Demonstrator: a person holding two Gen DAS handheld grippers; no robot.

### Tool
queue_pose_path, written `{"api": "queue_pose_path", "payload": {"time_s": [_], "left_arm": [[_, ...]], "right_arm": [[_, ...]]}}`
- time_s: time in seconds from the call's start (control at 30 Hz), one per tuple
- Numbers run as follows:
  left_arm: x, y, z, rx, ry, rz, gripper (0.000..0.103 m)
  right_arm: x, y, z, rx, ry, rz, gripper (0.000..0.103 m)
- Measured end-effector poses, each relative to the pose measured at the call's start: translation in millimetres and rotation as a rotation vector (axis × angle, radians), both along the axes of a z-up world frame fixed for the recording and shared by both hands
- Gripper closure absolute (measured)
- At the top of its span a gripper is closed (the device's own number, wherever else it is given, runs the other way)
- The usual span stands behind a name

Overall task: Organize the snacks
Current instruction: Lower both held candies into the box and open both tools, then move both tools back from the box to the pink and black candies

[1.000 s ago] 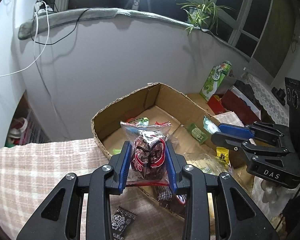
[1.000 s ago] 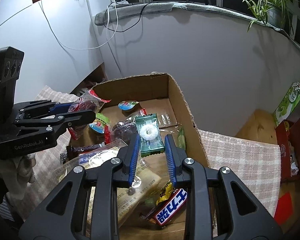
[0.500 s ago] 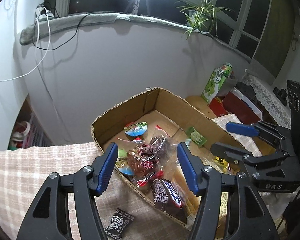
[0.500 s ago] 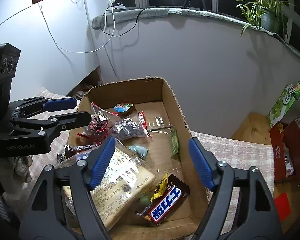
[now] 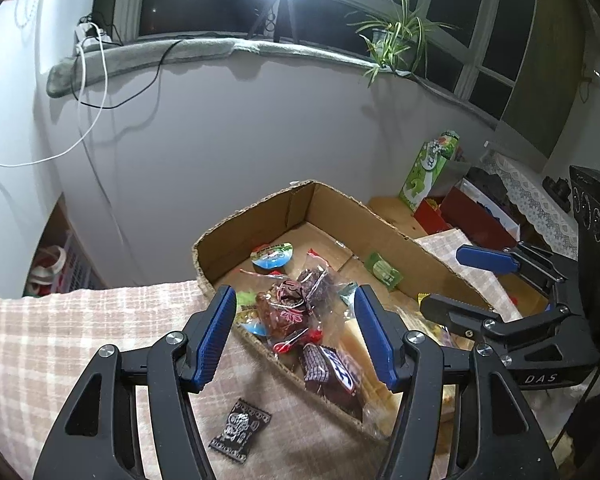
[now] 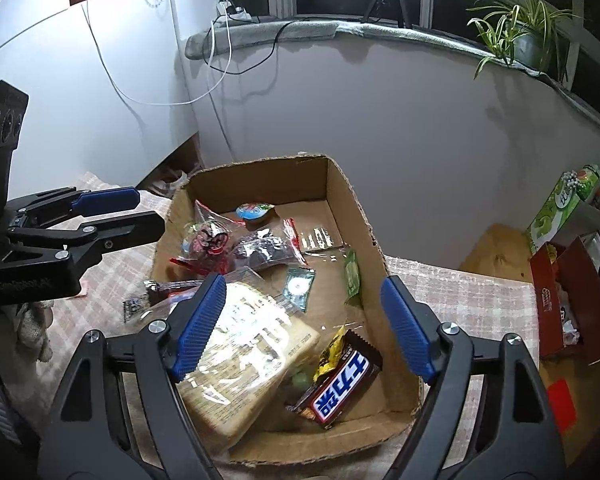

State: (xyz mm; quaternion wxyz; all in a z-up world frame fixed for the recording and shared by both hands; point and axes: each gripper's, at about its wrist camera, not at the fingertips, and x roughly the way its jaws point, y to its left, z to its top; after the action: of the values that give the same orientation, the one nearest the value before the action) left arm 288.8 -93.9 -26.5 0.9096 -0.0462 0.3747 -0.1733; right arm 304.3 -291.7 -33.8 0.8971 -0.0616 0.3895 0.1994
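Note:
An open cardboard box on a checked cloth holds several snacks. A clear bag of red-brown sweets lies at its left side. A green round-candy packet lies on the box floor. A Snickers bar, a large clear biscuit pack and a jelly cup also lie inside. My left gripper is open and empty above the box's near rim. My right gripper is open and empty above the box. A small black packet lies on the cloth outside the box.
A white wall rises just behind the box, with cables hanging down it. A green carton and a red box stand on a wooden surface to the right. The checked cloth spreads to the left.
Both grippers have opened and drawn back. The left one let the bag of red-brown sweets drop into the box; the right one let go of the green candy packet, which now lies on the box floor.

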Motion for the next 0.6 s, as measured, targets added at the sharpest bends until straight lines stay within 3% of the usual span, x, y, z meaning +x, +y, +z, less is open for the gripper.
{"api": "queue_pose_path", "payload": {"time_s": [0.6], "left_arm": [[-46,40,22,-0.018,-0.046,0.042,0.042]], "right_arm": [[-52,27,22,0.003,-0.082,0.04,0.021]]}}
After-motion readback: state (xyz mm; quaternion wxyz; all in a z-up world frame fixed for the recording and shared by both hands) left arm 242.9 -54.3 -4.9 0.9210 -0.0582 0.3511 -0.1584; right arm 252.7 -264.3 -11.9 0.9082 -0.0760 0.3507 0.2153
